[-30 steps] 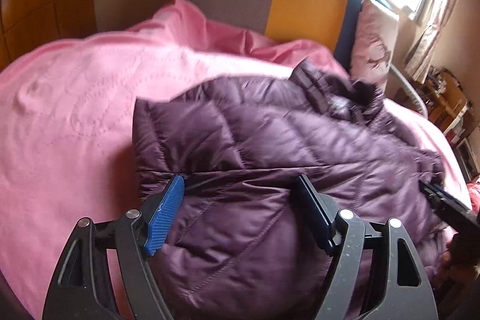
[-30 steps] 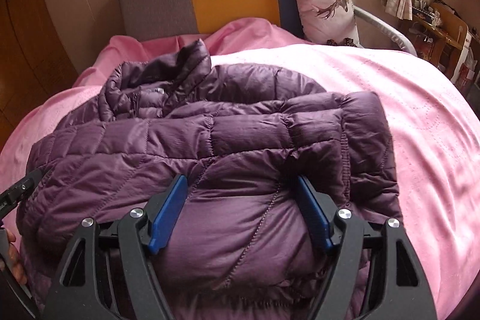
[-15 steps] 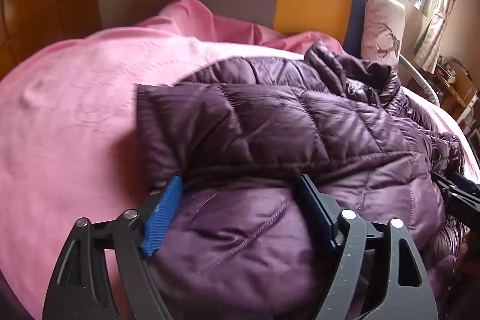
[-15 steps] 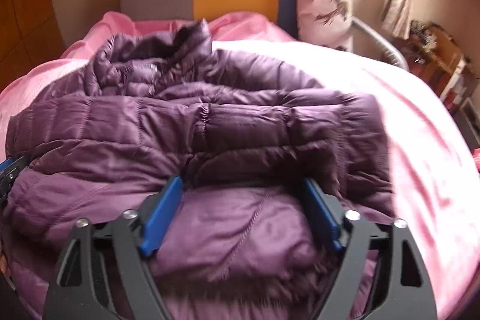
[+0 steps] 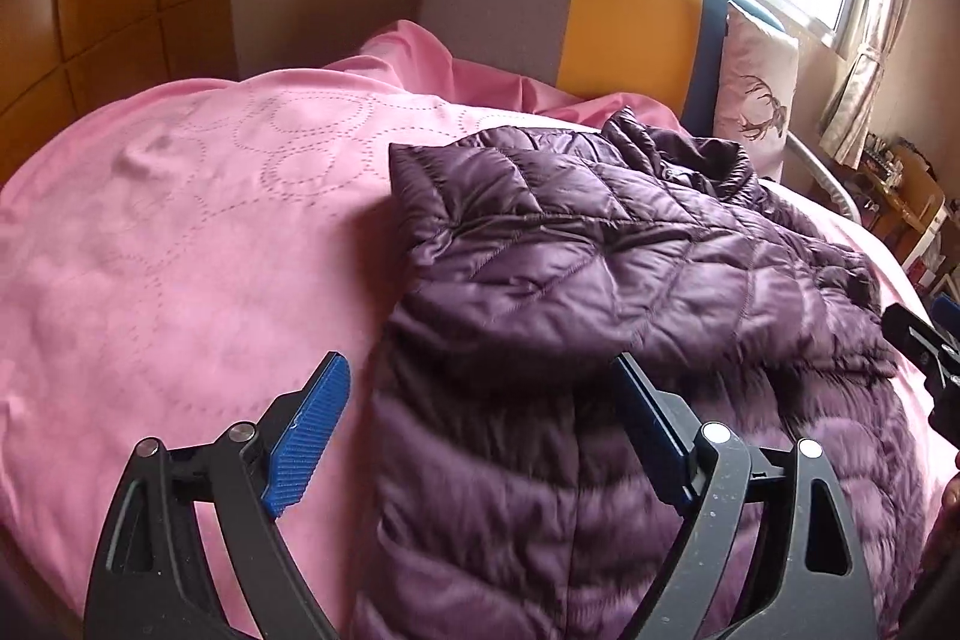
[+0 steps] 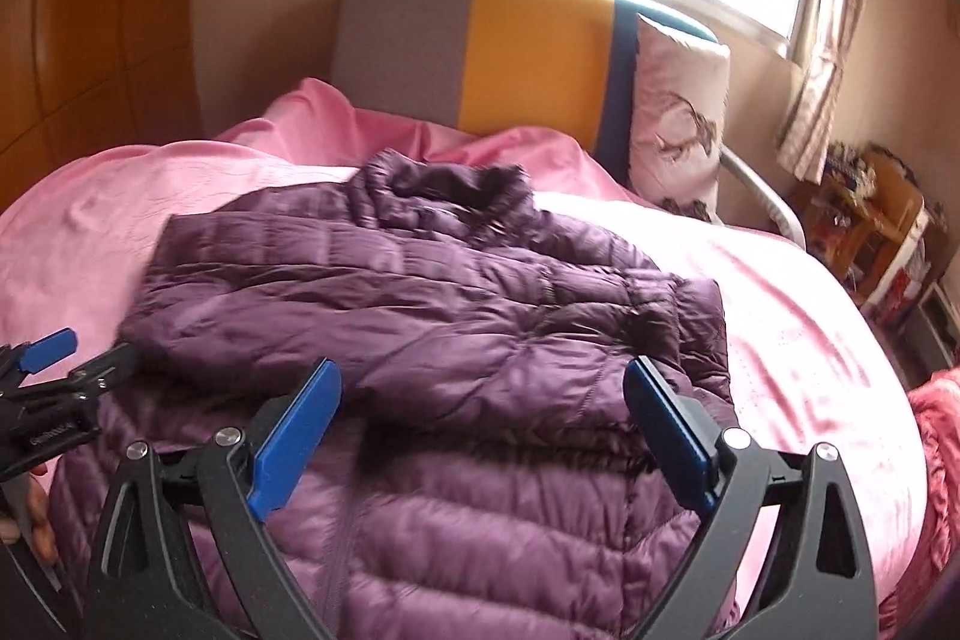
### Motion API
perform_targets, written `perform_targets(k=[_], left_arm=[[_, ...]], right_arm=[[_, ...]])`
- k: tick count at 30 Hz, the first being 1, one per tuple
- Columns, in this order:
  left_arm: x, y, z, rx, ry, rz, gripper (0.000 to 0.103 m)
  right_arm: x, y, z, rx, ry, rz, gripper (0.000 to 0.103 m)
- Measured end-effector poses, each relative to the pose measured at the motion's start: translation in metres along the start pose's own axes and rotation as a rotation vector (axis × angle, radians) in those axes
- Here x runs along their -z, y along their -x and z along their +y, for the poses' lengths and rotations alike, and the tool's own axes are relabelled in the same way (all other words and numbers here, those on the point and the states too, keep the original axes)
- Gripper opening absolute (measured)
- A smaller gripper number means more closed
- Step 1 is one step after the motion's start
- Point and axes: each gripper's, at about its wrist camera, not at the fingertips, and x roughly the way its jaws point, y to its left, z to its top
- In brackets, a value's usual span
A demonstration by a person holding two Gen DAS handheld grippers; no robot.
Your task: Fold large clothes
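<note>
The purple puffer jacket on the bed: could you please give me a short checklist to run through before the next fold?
1. Left gripper free of fabric: ok; its jaws have just been opening and stand wide above the purple puffer jacket.
2. Right gripper free of fabric: ok; its jaws have just been opening, nothing clamped.
3. Sleeves folded across the body: ok, both lie over the front.
4. Collar flat: not ok, it stands bunched up.
5. Jacket fully on the pink bedspread: cannot tell, the near hem is cut off.
</note>
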Motion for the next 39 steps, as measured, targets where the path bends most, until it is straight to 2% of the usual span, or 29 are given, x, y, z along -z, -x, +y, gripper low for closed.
perform_targets(k=[9, 18, 30, 39], left_arm=[[0.022, 0.035, 0.010, 0.017, 0.013, -0.026, 0.087], [0.045, 0.054, 0.020, 0.019, 0.027, -0.018, 0.087], [0.074, 0.063, 0.030, 0.008, 0.016, 0.016, 0.087], [0.083, 0.064, 0.028, 0.004, -0.002, 0.028, 0.087]], right_arm=[[0.003, 0.041, 0.034, -0.025, 0.077, -0.061, 0.096], [0.015, 0.061, 0.055, -0.061, 0.124, -0.062, 0.098], [0.039, 0.066, 0.077, -0.116, 0.158, -0.022, 0.099], [0.050, 0.054, 0.072, -0.111, 0.149, 0.010, 0.100]])
